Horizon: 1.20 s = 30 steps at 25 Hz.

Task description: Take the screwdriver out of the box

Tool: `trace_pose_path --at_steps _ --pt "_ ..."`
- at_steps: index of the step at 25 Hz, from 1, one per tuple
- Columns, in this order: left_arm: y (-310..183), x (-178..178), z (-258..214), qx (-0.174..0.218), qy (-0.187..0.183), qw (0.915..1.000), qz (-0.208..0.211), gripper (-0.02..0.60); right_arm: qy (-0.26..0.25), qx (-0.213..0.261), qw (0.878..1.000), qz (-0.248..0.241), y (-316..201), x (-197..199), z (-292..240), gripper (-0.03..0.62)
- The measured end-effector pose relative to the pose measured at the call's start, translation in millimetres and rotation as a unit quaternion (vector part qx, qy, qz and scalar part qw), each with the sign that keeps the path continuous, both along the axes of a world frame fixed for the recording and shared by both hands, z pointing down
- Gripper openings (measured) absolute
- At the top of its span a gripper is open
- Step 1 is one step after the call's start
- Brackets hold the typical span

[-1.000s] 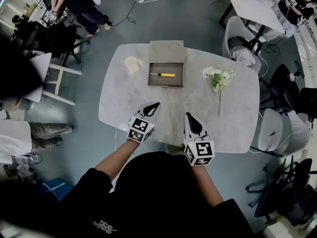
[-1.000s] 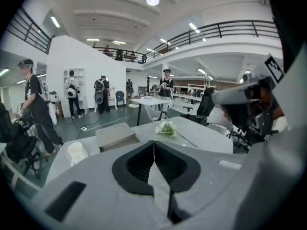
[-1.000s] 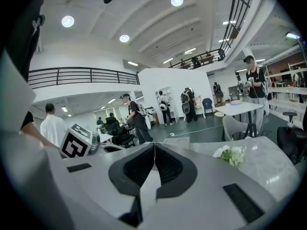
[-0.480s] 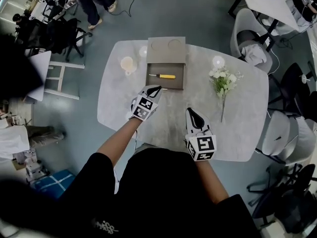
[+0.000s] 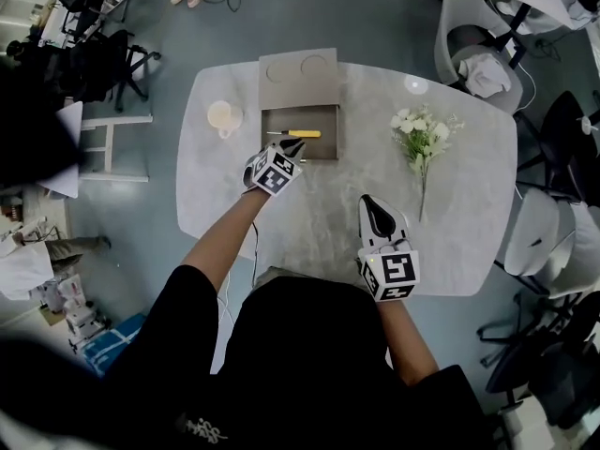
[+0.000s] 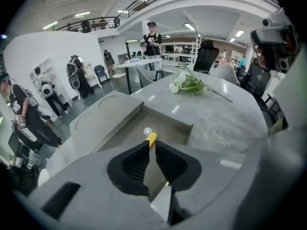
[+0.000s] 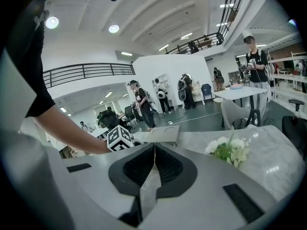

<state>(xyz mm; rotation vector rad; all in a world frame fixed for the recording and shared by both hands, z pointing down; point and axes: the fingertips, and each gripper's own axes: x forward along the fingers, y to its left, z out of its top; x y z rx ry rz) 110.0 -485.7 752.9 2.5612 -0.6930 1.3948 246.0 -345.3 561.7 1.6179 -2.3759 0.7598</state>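
A shallow grey box (image 5: 323, 145) lies open at the table's far middle. In it lies the screwdriver (image 5: 305, 133), with a yellow handle and a thin shaft pointing left. My left gripper (image 5: 296, 144) points down over the box's near edge, its tips just short of the handle. In the left gripper view the handle (image 6: 151, 138) shows right beyond the tips of the left gripper (image 6: 151, 146). Its jaws are opening, a thin slit apart, with nothing between them. My right gripper (image 5: 372, 201) hovers over bare table nearer me, shut and empty, as the right gripper (image 7: 154, 147) view confirms.
The box's lid (image 5: 298, 80) lies flat behind the box. A pale cup (image 5: 222, 116) stands left of it, and a bunch of white flowers (image 5: 420, 129) lies to the right. Chairs ring the table; people stand farther off.
My left gripper has travelled forward and down from the table's near side to the box's front edge. The right gripper has edged forward and right a little.
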Motion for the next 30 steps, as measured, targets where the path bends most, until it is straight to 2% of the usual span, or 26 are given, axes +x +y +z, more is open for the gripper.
trace_pose_path --at_steps 3,9,12,17,22,25,30 --pt "-7 3 19 -0.014 -0.029 0.9991 0.029 0.107 -0.005 -0.018 1.0 0.008 5 10 15 0.012" --pt "-14 -1 52 -0.036 -0.093 0.991 0.089 0.182 -0.013 -0.041 0.998 0.037 11 29 32 0.012" --pt "-21 -3 59 -0.027 -0.114 0.9862 0.117 0.187 -0.007 -0.048 0.998 0.042 13 32 35 0.012" --pt "-33 -1 67 -0.029 -0.132 0.9808 0.14 0.192 -0.006 -0.062 0.997 0.046 21 33 42 0.012" --pt "-33 2 71 -0.029 -0.135 0.9776 0.158 0.189 -0.003 -0.07 0.996 0.055 25 40 50 0.012" --pt "-30 2 71 -0.025 -0.135 0.977 0.163 0.162 -0.002 -0.072 0.996 0.058 27 43 53 0.012" --pt "-22 3 71 -0.009 -0.155 0.9704 0.185 0.12 0.001 -0.072 0.995 0.067 32 48 52 0.012"
